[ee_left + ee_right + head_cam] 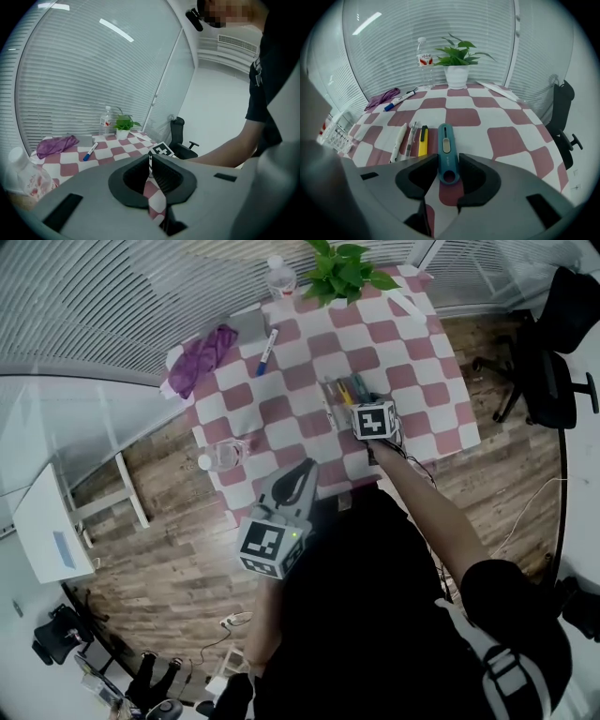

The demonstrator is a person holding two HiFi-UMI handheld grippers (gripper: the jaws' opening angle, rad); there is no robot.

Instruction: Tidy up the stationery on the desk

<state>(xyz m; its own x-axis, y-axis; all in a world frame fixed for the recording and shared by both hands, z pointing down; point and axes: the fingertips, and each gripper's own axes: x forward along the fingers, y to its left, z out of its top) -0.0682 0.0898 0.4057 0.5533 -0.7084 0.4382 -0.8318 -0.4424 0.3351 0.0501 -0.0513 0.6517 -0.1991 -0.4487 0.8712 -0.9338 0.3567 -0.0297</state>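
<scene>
Stationery half sorted: white pen (398,140), clear pen (410,138) and yellow cutter (423,142) lie in a row on surface (506,136). Right gripper (444,161) fingers clamped on teal cutter (445,140) just beside them. Blue marker (400,100) still to fetch, near purple cloth (383,98). Left gripper (150,159) fingers together, empty.

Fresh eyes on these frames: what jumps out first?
The red-and-white checked table stands out first, with a green plant at its far edge. Near its front edge, the right gripper clasps a teal utility knife that lies in a row with a yellow item and two pens.
</scene>
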